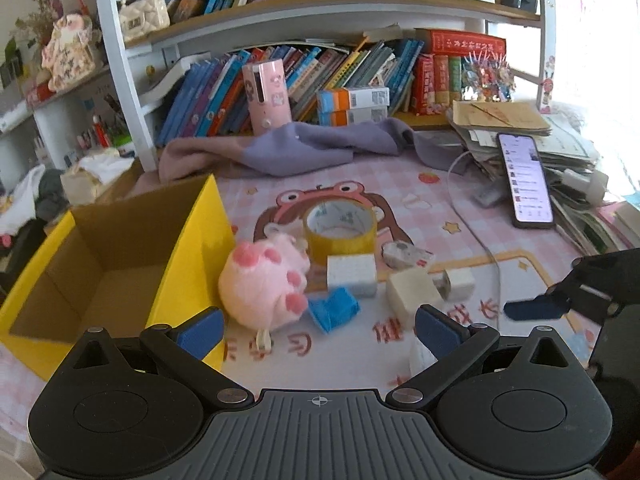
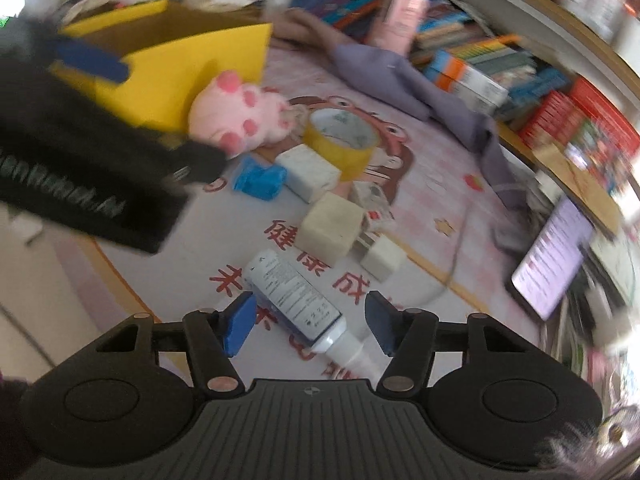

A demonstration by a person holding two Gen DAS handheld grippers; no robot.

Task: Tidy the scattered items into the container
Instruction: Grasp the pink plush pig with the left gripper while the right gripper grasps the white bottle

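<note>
Yellow box (image 1: 188,248) stood open at left edge of pink mat (image 1: 460,200). Just right of it lay pink plush toy (image 1: 264,284), then blue piece (image 1: 334,308), tape roll (image 1: 340,232), white blocks (image 1: 352,274). Left gripper (image 1: 318,330) hovered near plush, jaws wide, holding nothing. Right gripper (image 2: 310,326) straddled white tube (image 2: 294,296); blue pads apart from it, not gripping.

box (image 1: 192,240): matt yellow cardboard
paw toy (image 1: 264,284): fluffy pink plush
tape roll (image 1: 340,232): glossy plastic
my pads (image 2: 238,324): matt blue rubber
</note>
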